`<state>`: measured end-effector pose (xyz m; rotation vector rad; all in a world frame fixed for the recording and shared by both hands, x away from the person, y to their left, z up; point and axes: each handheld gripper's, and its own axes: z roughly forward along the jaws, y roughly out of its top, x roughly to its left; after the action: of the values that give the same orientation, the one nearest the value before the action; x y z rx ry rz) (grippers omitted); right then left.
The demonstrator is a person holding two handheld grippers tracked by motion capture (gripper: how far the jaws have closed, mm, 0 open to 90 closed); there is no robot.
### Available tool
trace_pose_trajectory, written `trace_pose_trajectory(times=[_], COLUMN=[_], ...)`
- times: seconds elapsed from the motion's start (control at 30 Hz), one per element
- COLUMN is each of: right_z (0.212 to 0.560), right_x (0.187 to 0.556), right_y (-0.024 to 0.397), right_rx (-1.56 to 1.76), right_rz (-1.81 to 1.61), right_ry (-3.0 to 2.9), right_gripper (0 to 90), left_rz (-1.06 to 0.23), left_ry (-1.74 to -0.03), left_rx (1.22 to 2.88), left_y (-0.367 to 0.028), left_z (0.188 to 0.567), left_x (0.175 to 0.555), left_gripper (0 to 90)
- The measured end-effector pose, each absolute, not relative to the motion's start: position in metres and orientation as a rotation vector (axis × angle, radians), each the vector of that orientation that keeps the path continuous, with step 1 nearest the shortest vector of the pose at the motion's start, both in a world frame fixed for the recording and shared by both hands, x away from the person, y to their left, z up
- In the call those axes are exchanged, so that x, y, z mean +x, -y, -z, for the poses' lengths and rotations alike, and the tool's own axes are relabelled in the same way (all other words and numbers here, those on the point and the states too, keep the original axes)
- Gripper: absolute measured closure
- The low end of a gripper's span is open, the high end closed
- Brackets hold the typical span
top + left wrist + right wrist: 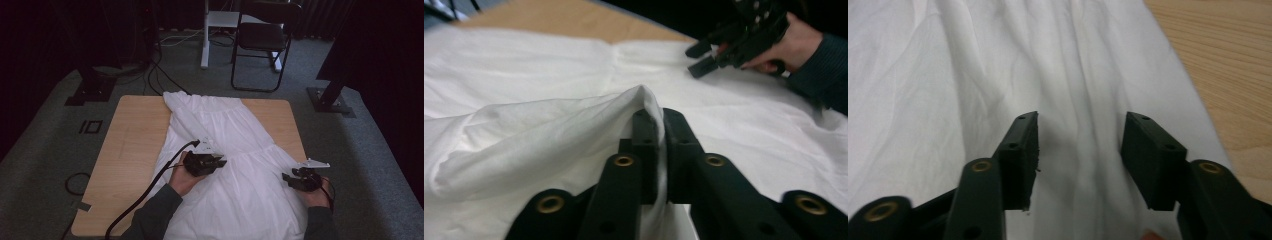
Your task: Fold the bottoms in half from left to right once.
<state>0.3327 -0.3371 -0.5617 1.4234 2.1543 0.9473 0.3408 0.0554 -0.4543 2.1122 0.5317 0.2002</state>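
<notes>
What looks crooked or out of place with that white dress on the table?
The white dress lies askew, its top edge hanging over the table's far edge. The left hand-held gripper pinches up a fold. No damage or stains.

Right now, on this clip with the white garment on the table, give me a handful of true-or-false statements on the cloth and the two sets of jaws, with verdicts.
1. The left gripper has a fold of the white garment pinched between its jaws. True.
2. The right gripper is clamped on the cloth. False: its jaws stand apart above the cloth, with nothing pressed between them.
3. The garment covers the whole wooden table. False: bare wood shows to the left of it and at the far right corner.
4. The right gripper sits near the garment's right edge. True.
5. A red chair stands beyond the table. False: the chair there is black.
</notes>
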Motion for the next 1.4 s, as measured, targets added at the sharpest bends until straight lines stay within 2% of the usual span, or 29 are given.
trace_pose_trajectory(times=[0.03, 0.07, 0.17, 0.2, 0.23, 0.27, 0.3, 0.33, 0.37, 0.4, 0.43, 0.47, 0.57, 0.67, 0.83, 0.97, 1.0, 1.03, 1.07, 1.1, 1.13, 1.17, 1.2, 1.23, 1.27, 1.3, 1.33, 1.4], right_z=[0.562, 0.555, 0.543, 0.529, 0.529, 0.522, 0.511, 0.506, 0.506, 0.498, 0.498, 0.494, 0.494, 0.496, 0.502, 0.523, 0.535, 0.535, 0.54, 0.54, 0.539, 0.534, 0.517, 0.517, 0.493, 0.493, 0.47, 0.46], right_x=[0.333, 0.332, 0.329, 0.325, 0.325, 0.323, 0.319, 0.317, 0.317, 0.315, 0.315, 0.316, 0.319, 0.331, 0.348, 0.363, 0.369, 0.369, 0.369, 0.369, 0.367, 0.365, 0.358, 0.358, 0.35, 0.35, 0.344, 0.341], right_y=[0.337, 0.33, 0.323, 0.315, 0.315, 0.309, 0.296, 0.288, 0.288, 0.271, 0.271, 0.25, 0.228, 0.188, 0.159, 0.143, 0.138, 0.138, 0.134, 0.134, 0.134, 0.135, 0.14, 0.14, 0.15, 0.15, 0.165, 0.174], right_rx=[1.423, 1.4, 1.367, 1.327, 1.327, 1.304, 1.257, 1.233, 1.233, 1.187, 1.187, 1.133, 1.089, 1.041, 1.068, 1.123, 1.157, 1.157, 1.134, 1.134, 1.126, 1.114, 1.084, 1.084, 1.048, 1.048, 1.026, 1.025], right_rz=[-0.947, -0.914, -0.935, -0.981, -0.981, -0.994, -1.02, -1.045, -1.045, -1.105, -1.105, -1.129, -1.148, -1.171, -1.192, -1.105, -1.057, -1.057, -1.032, -1.032, -1.038, -1.05, -1.099, -1.099, -1.169, -1.169, -1.216, -1.231], right_ry=[-2.154, -2.137, -2.112, -2.093, -2.093, -2.093, -2.109, -2.117, -2.117, -2.142, -2.142, -2.177, -2.216, -2.304, -2.352, -2.425, -2.479, -2.479, -2.527, -2.527, -2.531, -2.516, -2.456, -2.456, -2.381, -2.381, -2.294, -2.249], right_gripper=[44.9, 40.6, 40.0, 41.4, 41.4, 43.6, 55.2, 62.3, 62.3, 72.1, 72.1, 73.4, 70.4, 59.2, 56.8, 49.8, 55.0, 55.0, 79.8, 79.8, 85.1, 86.2, 86.4, 86.4, 86.3, 86.3, 86.3, 86.3], left_rz=[-0.188, -0.226, -0.266, -0.303, -0.345, -0.401, -0.489, -0.517, -0.517, -0.589, -0.589, -0.66, -0.701, -0.723, -0.739, -0.731, -0.729, -0.729, -0.722, -0.722, -0.723, -0.721, -0.72, -0.72, -0.717, -0.717, -0.719, -0.719], left_ry=[-0.525, -0.527, -0.519, -0.519, -0.526, -0.535, -0.567, -0.596, -0.596, -0.651, -0.651, -0.715, -0.778, -0.9, -1.025, -1.089, -1.111, -1.111, -1.121, -1.121, -1.119, -1.115, -1.106, -1.106, -1.095, -1.095, -1.077, -1.069], left_rx=[2.115, 2.123, 2.112, 2.108, 2.108, 2.111, 2.094, 2.079, 2.079, 2.067, 2.067, 2.076, 2.079, 2.033, 1.999, 1.971, 1.963, 1.963, 1.955, 1.955, 1.958, 1.959, 1.962, 1.962, 1.97, 1.97, 1.988, 1.994], left_y=[-0.054, -0.057, -0.066, -0.072, -0.079, -0.087, -0.108, -0.119, -0.119, -0.142, -0.142, -0.164, -0.186, -0.226, -0.259, -0.28, -0.285, -0.285, -0.287, -0.287, -0.287, -0.286, -0.282, -0.282, -0.277, -0.277, -0.272, -0.269], left_z=[0.458, 0.458, 0.452, 0.448, 0.444, 0.44, 0.435, 0.434, 0.434, 0.435, 0.435, 0.439, 0.444, 0.456, 0.468, 0.477, 0.48, 0.48, 0.482, 0.482, 0.483, 0.483, 0.483, 0.483, 0.484, 0.484, 0.484, 0.484], left_x=[0.343, 0.343, 0.34, 0.338, 0.336, 0.333, 0.328, 0.326, 0.326, 0.322, 0.322, 0.318, 0.314, 0.306, 0.299, 0.291, 0.289, 0.289, 0.289, 0.289, 0.289, 0.29, 0.292, 0.292, 0.295, 0.295, 0.297, 0.298], left_gripper=[78.7, 64.1, 56.9, 55.1, 55.1, 54.6, 54.5, 54.3, 53.5, 53.0, 53.0, 52.9, 51.6, 51.4, 50.9, 50.7, 50.7, 50.6, 50.6, 50.6, 50.6, 50.6, 50.6, 50.5, 50.5, 50.5, 50.4, 50.4])
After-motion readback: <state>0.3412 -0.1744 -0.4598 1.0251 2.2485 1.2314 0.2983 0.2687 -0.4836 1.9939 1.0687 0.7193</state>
